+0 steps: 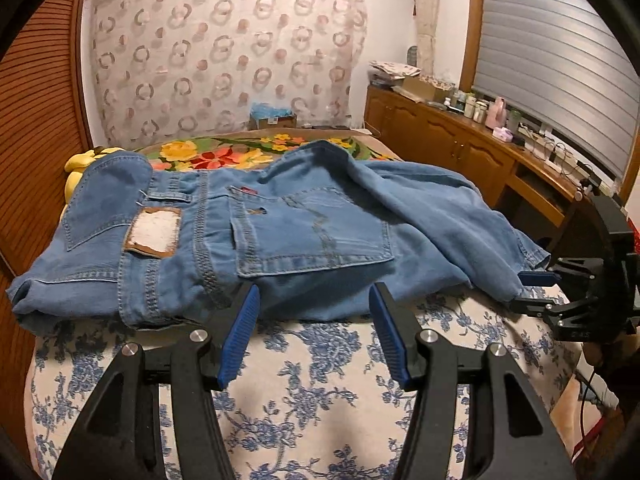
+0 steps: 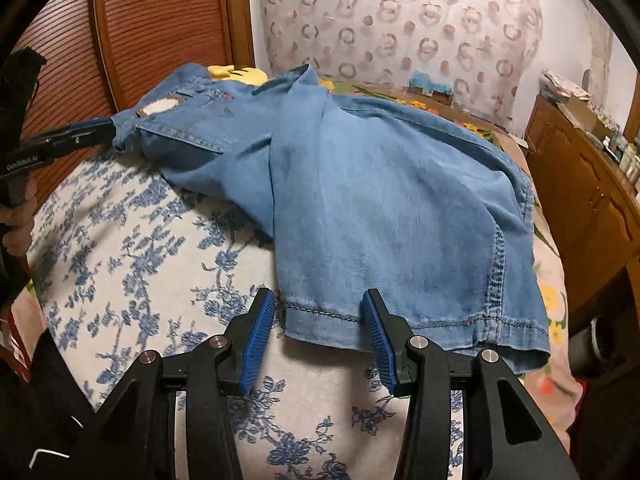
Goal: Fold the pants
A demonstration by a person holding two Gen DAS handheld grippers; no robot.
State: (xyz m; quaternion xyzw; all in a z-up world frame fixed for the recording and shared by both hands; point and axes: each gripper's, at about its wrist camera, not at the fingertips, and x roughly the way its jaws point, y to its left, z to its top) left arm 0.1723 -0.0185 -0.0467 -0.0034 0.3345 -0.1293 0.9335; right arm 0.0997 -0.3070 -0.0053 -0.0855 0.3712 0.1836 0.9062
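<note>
Blue-flowered bedding (image 1: pixel 312 392) covered the near part of the bed, with a bright floral blanket (image 1: pixel 224 154) beyond it, a patterned curtain (image 1: pixel 224 48) on the far wall, and a wooden cabinet (image 1: pixel 460 148) along the right side. The jeans (image 1: pixel 280 232) lay across the bed, partly folded, waistband and back pockets to the left in the left wrist view, the legs doubled over toward the right.

The left gripper (image 1: pixel 314 312) stood with its blue pads spread apart, about half open, pinching nothing. Its fingertips sat just at the near edge of the denim below the back pocket (image 1: pixel 316 236); whether they touched the cloth could not be told. The right gripper (image 2: pixel 319 316) was likewise spread, its pads on either side of the hem (image 2: pixel 320 320) of a leg, with the hem's corner reaching into the gap. The pads did not appear to press on it.

Open bedding lay between both tools and the viewer, giving free room on the near side. The wooden headboard (image 2: pixel 160 32) rose close behind the waistband end, and the cabinet stood beyond the bed's right edge.

Both tools pointed down and forward toward the denim. In the right wrist view, the left gripper reached in from the left edge, a hand (image 2: pixel 18 220) gripping its handle.
</note>
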